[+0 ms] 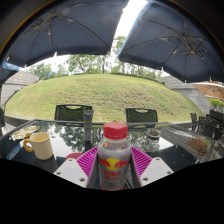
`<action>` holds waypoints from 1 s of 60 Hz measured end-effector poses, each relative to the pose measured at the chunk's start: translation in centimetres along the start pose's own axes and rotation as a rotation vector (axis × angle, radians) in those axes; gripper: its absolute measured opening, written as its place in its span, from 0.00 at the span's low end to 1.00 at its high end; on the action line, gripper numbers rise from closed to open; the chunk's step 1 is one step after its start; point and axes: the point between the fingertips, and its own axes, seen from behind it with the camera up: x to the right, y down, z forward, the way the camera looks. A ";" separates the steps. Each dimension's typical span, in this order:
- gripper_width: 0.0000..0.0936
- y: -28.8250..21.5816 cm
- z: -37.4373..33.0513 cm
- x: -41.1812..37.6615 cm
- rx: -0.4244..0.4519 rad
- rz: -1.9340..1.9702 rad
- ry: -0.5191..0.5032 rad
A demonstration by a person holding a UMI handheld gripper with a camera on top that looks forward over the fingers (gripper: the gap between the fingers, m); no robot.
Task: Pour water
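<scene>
Gripper view, outdoors. Two big dark patio umbrellas (pixel 150 35) overhead, bright sky strip between them. Grassy mound (pixel 100 95) fills the middle distance, trees (pixel 95 62) behind it. Glass worktop (pixel 70 138) in front, reflecting the umbrellas and sky. Two dark chairs (pixel 73 113) at its far side, backs upright, a second one to the right of the first. More dark seating at the far right, too blurred to tell apart.

Claw (pixel 114 165) at the bottom, pink pads (pixel 87 160) visible either side. Bottle (pixel 115 160) stands upright between the fingers, red cap (pixel 116 130) on, red and yellow label on clear plastic. Pads sit right against the bottle's sides, no gap visible, so the claw is clamped on the bottle. Can't tell whether the bottle's base touches the worktop; it's hidden by the claw.

Beige mug (pixel 41 145) on the worktop to the left of the bottle, near but apart, handle facing left. A light dish or bowl (pixel 22 131) just behind the mug, partly hidden. Small unclear items at the right end of the worktop.
</scene>
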 end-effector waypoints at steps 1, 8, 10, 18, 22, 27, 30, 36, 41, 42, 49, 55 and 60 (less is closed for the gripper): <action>0.55 0.0 0.1 0.0 0.000 0.009 -0.006; 0.40 -0.4 0.6 -0.4 0.032 0.045 -0.021; 0.37 -0.6 0.5 0.0 0.046 0.046 -0.020; 0.36 -0.7 0.5 -0.8 0.065 -0.001 -0.020; 0.36 -2.7 0.2 -2.1 0.091 -0.108 -0.024; 0.35 -6.5 0.5 -5.6 0.146 -0.349 -0.020; 0.35 -8.5 1.3 -8.2 0.179 -0.525 -0.008; 0.35 -10.5 3.4 -13.6 0.227 -0.945 0.002; 0.36 -9.6 5.6 -17.4 0.240 -1.336 0.005; 0.36 -9.2 5.9 -18.0 0.244 -1.412 0.006; 0.35 -6.6 6.7 -20.3 0.308 -1.906 0.056; 0.35 -5.5 8.2 -20.3 0.313 -2.179 0.067; 0.36 -4.3 8.3 -20.6 0.304 -2.214 0.062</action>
